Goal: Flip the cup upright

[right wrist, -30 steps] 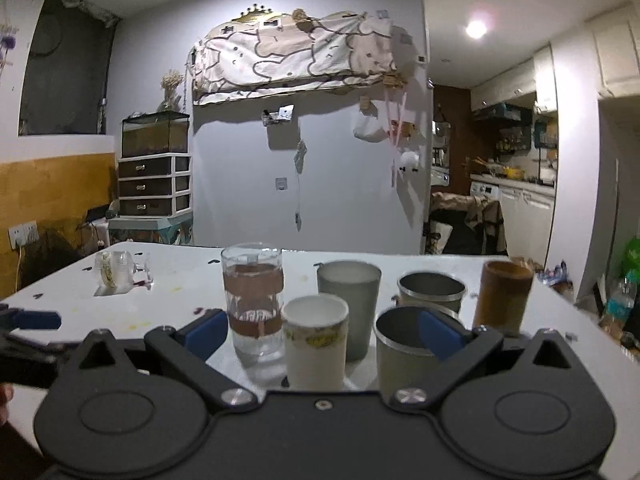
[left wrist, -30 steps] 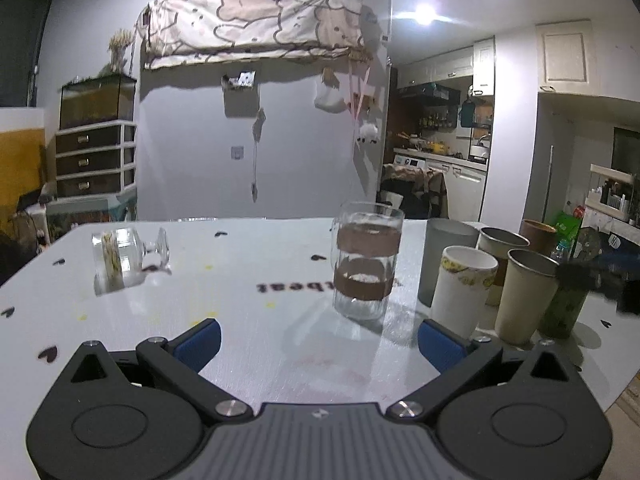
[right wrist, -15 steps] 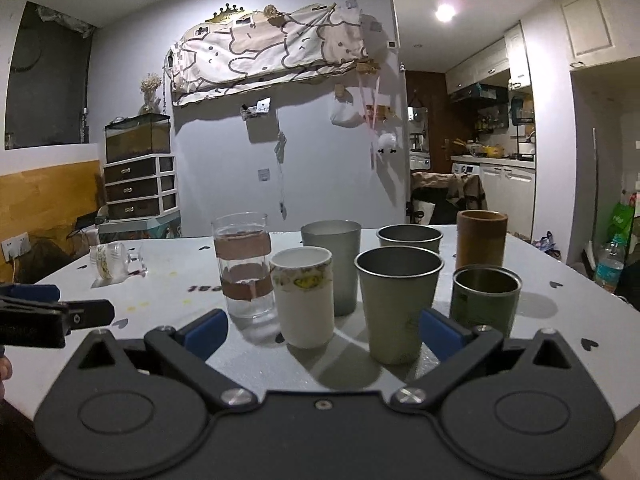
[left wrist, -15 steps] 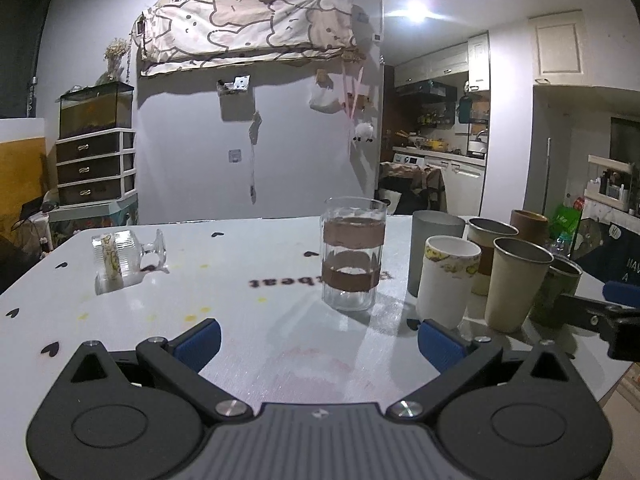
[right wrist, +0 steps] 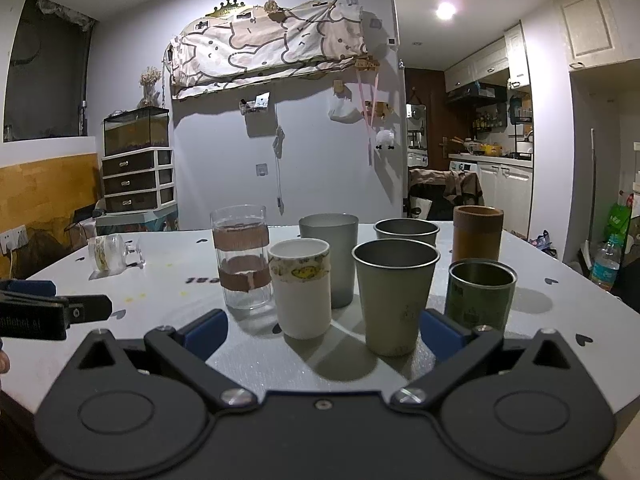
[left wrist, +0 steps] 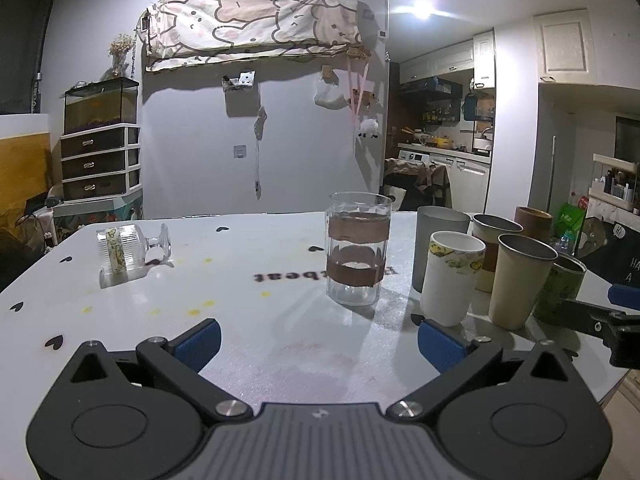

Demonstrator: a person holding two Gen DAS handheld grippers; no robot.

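A small clear glass cup with a foot lies on its side at the far left of the white table; it also shows in the right wrist view. My left gripper is open and empty, low over the table's near edge, well short of the cup. My right gripper is open and empty, right in front of the upright cups. The right gripper's finger shows at the right of the left wrist view; the left gripper's finger shows at the left of the right wrist view.
Several upright cups stand at the right: a clear glass with brown tape, a white cup, a grey cup, metal tumblers, a green tin and a brown cup. The table's right edge is near.
Both grippers have drawn back toward the near edge of the table. The cups look farther off in the right wrist view. The lying cup has not moved.
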